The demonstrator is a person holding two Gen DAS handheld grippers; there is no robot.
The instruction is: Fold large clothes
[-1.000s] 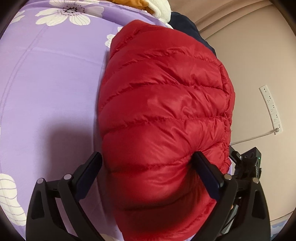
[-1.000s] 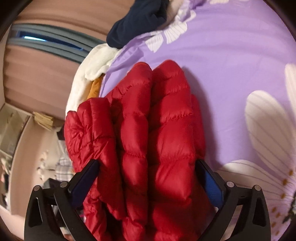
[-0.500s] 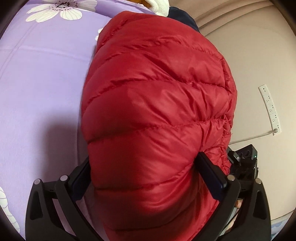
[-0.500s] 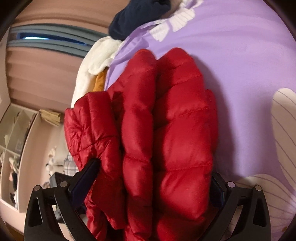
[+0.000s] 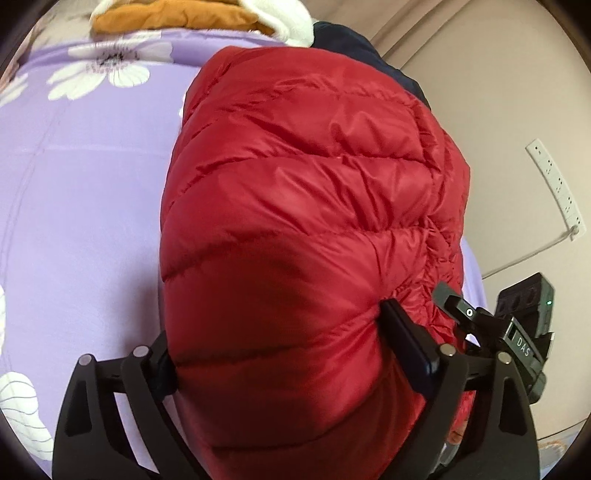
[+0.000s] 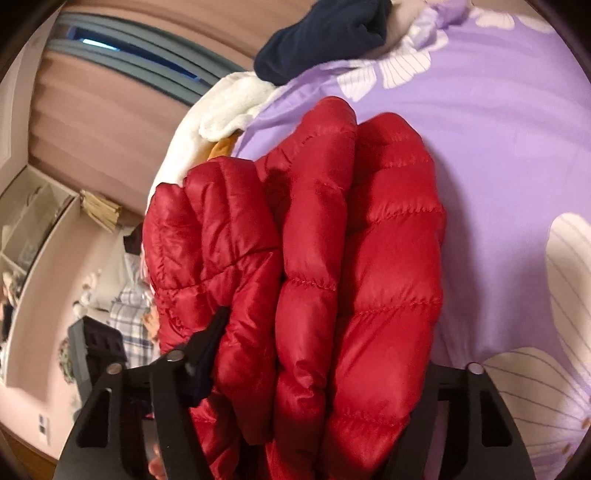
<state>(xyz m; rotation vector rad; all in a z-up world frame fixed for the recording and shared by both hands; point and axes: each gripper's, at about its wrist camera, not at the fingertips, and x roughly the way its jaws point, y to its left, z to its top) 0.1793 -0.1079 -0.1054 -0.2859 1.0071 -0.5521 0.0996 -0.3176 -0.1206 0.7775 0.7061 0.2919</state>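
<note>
A folded red puffer jacket (image 5: 303, 221) fills the left wrist view, lying on a purple flowered bedsheet (image 5: 81, 221). My left gripper (image 5: 277, 325) straddles its near end. Its jaws are closing, the right pad (image 5: 402, 339) dents the fabric and the left pad is half hidden behind the bulge. In the right wrist view the same red puffer jacket (image 6: 332, 258) shows its stacked layers edge-on. My right gripper (image 6: 325, 339) is closing on that stack. Its left pad (image 6: 207, 350) digs into the layers and the right pad is hidden by them.
A white fleece and an orange garment (image 5: 166, 18) and a navy garment (image 6: 325, 37) lie at the far end of the bed (image 6: 498, 129). A power strip (image 5: 554, 184) lies on the floor beside it. Shelves (image 6: 33, 221) stand along the wall.
Both grippers have narrowed on the jacket, the right one much more, squeezing its layers together. The jacket bundle looms larger and higher in both views, and both views have rolled slightly.
</note>
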